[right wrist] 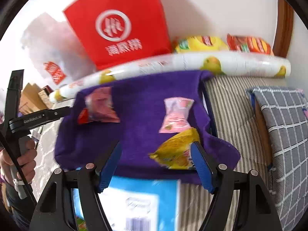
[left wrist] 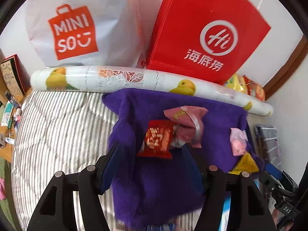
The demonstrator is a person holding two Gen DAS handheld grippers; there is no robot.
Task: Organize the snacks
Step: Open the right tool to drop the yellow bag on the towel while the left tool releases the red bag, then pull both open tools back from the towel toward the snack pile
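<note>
A purple towel lies on a striped bed cover. In the middle of the left wrist view, a red snack pack sits on the towel between the left gripper's wide-apart fingers, touching a dark pink snack pack. In the right wrist view, the right gripper is spread apart too (its right finger touches a yellow snack pack). A light pink snack pack lies just above. A blue box sits at the bottom.
</note>
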